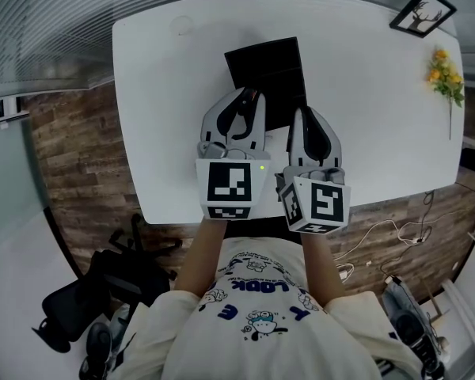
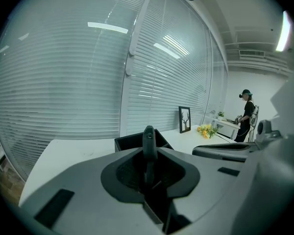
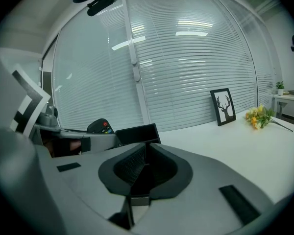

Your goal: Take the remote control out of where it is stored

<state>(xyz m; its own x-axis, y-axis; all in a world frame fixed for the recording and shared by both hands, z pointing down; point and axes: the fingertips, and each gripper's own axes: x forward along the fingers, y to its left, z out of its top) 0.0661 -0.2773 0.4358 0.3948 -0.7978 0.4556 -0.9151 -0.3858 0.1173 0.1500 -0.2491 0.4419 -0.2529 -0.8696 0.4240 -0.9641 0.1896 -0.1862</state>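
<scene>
Black slim remote control [image 2: 148, 137], pinched edge-on in left claw [image 2: 148, 153]

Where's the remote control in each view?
Head view: remote control centre, in the left gripper, near the black box.
Left gripper view: remote control centre, edge-on, clamped.
Right gripper view: remote control left of centre, red button showing.
Shared landmark: framed deer picture, in all three.
</scene>
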